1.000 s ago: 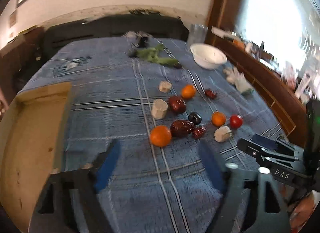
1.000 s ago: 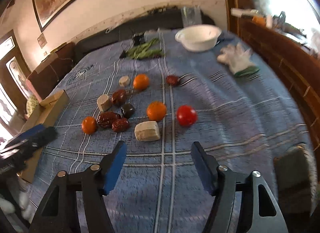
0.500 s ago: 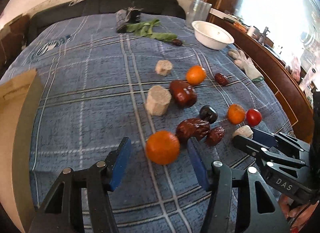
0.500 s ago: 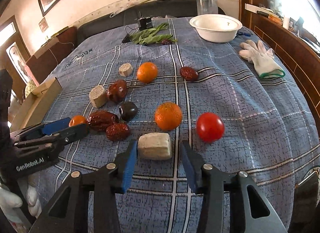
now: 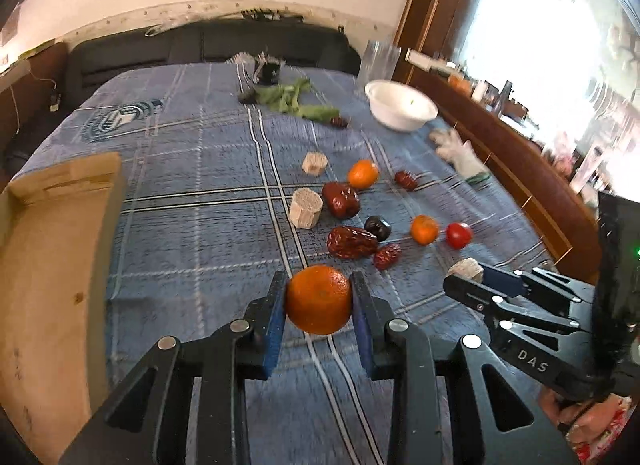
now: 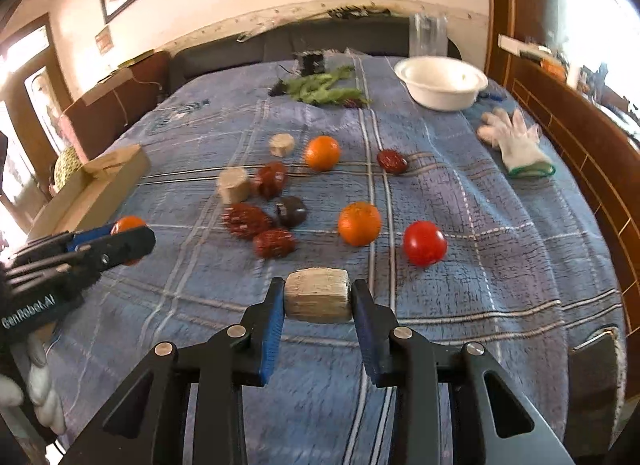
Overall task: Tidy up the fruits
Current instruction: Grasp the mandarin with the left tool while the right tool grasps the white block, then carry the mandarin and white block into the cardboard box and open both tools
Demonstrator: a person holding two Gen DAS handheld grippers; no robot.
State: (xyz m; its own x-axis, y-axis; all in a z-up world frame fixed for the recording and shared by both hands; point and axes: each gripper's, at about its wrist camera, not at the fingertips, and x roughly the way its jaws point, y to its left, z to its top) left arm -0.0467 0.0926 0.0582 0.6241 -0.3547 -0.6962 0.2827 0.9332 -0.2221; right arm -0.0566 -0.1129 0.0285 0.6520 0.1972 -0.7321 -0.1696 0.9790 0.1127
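My left tongs (image 5: pixel 319 301) are clenched on an orange (image 5: pixel 319 299), the blue pads pressing its two sides, and it looks lifted just clear of the blue checked cloth (image 5: pixel 192 201) that covers the surface. My right tongs (image 6: pixel 318 301) are clenched on a pale, ridged, cork-like block (image 6: pixel 318 296), gripped by its two ends.

The rest of the fruit lies scattered in the middle of the cloth: two more oranges (image 6: pixel 359 223) (image 6: pixel 322 152), a red tomato (image 6: pixel 425 243), several wrinkled dark red dates (image 6: pixel 247 219), a dark plum-like fruit (image 6: pixel 292 210), and two more pale blocks (image 6: pixel 233 185). A white bowl (image 6: pixel 440 83) stands at the far right of the cloth, with a white glove (image 6: pixel 516 143) near it. A cardboard box (image 5: pixel 48 265) sits along my left side.

I judge the step in hand to be carrying both pieces to wherever they are sorted; the bowl and the box are the likely places, though I cannot tell which takes what. To do it well I should keep the grip firm but gentle on the orange, since it is round and could roll out of flat pads. I should lift both pieces high enough to pass over the scattered fruit without knocking any, keep my two tongs apart so they do not collide, and lower each piece fully before letting go.
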